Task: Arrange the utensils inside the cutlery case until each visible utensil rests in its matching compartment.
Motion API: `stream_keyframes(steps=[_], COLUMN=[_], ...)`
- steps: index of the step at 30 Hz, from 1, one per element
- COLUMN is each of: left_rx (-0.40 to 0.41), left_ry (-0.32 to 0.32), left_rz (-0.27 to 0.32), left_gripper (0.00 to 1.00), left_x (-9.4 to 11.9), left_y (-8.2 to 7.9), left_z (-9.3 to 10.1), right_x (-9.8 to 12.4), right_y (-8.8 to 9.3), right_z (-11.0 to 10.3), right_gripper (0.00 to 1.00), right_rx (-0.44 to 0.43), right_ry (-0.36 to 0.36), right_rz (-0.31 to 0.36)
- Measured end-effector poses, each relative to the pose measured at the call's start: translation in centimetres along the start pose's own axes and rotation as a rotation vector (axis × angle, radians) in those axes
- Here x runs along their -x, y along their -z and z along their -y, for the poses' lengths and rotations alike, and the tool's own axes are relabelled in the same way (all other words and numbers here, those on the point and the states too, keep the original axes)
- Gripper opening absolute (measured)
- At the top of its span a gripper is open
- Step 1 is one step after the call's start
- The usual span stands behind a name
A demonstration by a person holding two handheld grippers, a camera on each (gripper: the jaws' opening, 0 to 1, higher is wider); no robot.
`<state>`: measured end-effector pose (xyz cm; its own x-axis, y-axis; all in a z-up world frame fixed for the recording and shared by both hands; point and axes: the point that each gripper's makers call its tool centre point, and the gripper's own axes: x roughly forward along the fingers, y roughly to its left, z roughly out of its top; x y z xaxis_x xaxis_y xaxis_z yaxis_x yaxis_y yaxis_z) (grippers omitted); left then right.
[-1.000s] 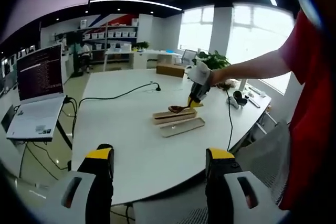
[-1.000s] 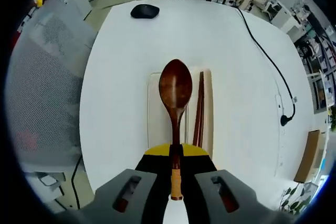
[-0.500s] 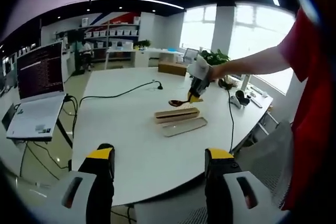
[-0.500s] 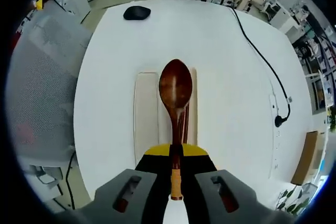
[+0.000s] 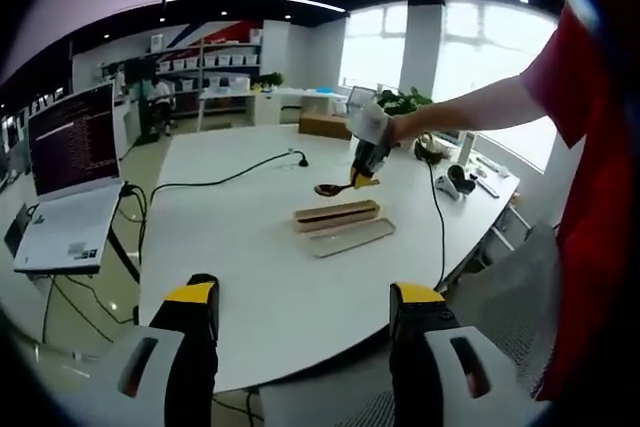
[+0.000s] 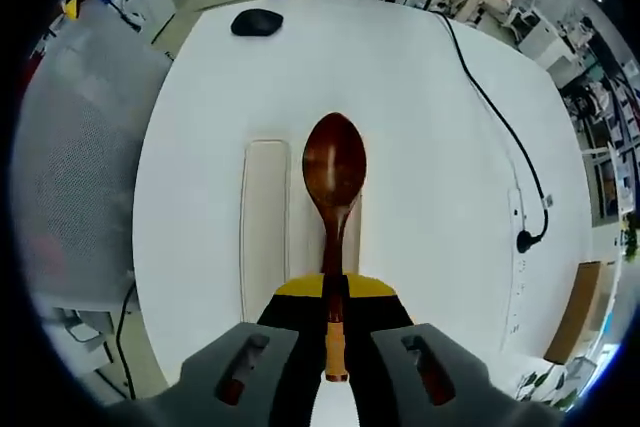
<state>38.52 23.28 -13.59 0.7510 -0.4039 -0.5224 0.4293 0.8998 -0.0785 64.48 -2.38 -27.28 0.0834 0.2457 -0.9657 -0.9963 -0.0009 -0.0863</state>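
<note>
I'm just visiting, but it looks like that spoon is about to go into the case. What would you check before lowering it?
1. Spoon gripped firmly by the right gripper: ok, jaws shut on its handle.
2. Spoon lined up over the case: ok, it hangs lengthwise above it.
3. Target compartment free: cannot tell, the spoon hides it.
4. Lid out of the way: ok, it lies beside the case.
5. Left gripper clear of the case: ok, open and well back from it.
6. Cable clear of the path: ok, off to the side.

Right tool [image 6: 334, 299] clamped shut, raised at arm's length; left tool [image 5: 303, 319] gapes.
</note>
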Motion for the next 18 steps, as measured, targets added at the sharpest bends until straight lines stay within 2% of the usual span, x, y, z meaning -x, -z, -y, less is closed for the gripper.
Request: stream_keyframes(steps=[18], left_rx=[0.006], left_ry=[-0.046], left_rz=[-0.058], left_gripper=[0.71], left_x=[0.6], left_y=[1.1], left_z=[-0.8], right_x=[-4.7], right_y=[-0.7], right_z=[-0.1], right_gripper=[0.01], right_rx=[-0.015], right_ry=[-0.06], right_rz=[0.012])
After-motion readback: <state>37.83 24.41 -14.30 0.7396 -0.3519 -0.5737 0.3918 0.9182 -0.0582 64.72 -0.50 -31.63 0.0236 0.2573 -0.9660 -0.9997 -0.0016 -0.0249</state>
